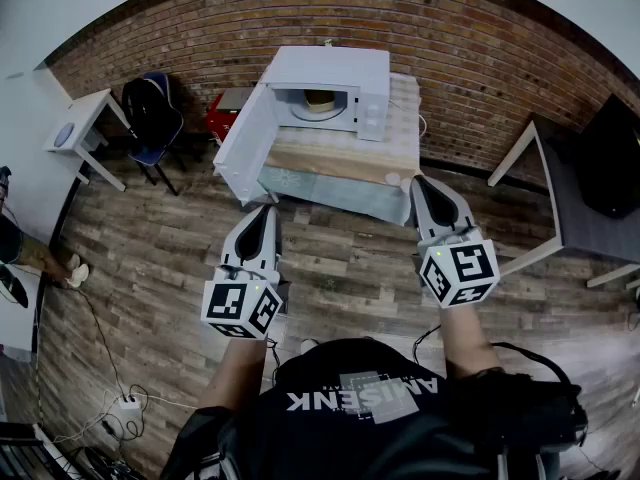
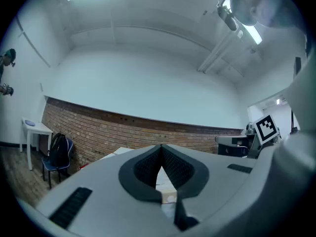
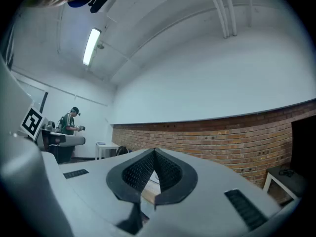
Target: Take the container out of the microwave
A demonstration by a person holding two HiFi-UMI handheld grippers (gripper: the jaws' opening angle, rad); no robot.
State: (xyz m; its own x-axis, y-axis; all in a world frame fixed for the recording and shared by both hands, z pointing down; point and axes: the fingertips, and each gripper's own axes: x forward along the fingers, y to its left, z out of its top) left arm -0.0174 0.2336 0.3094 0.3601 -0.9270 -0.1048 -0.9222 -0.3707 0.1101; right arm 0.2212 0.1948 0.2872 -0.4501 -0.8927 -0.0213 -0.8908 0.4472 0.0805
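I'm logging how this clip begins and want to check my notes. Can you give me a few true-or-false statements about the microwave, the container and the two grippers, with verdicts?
1. The white box-shaped microwave has its door swung open. True.
2. The round tan container sits on the wooden plank floor. False: it is inside the microwave.
3. The right gripper is gripping the container. False: its jaws are together with nothing between them, and it is well short of the microwave.
4. The left gripper has its jaws together and holds nothing. True.
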